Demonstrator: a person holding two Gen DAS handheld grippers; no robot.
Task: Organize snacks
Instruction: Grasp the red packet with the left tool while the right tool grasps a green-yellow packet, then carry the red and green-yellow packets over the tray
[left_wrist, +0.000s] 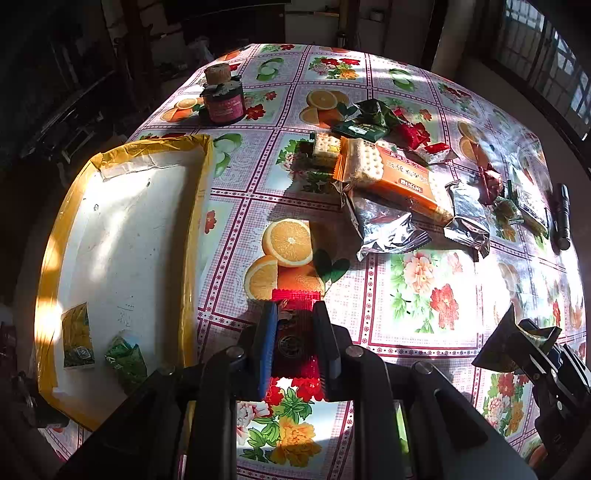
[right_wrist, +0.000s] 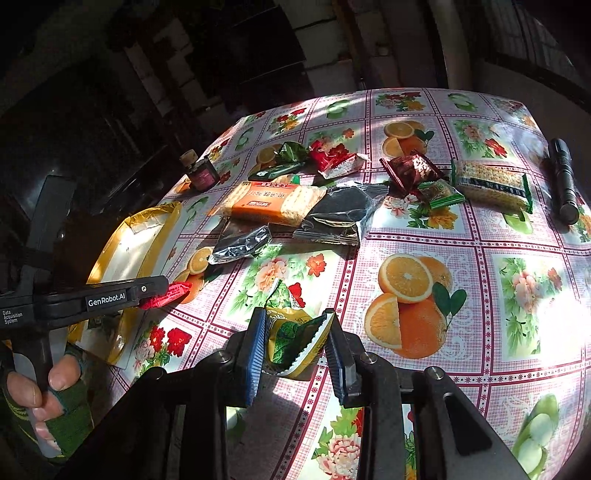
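My left gripper is shut on a small red snack packet, held above the tablecloth just right of the white box. The right wrist view shows the same left gripper from the side, its red packet poking out. My right gripper is shut on a yellow-green snack packet, lifted over the table. Two green packets lie in the box's near corner. A pile of snacks, among them an orange cracker pack, lies farther back.
A dark red jar stands at the far left of the floral tablecloth. A black flashlight lies at the right edge. Silver foil packets sit in front of the pile. A gloved hand holds the left gripper's handle.
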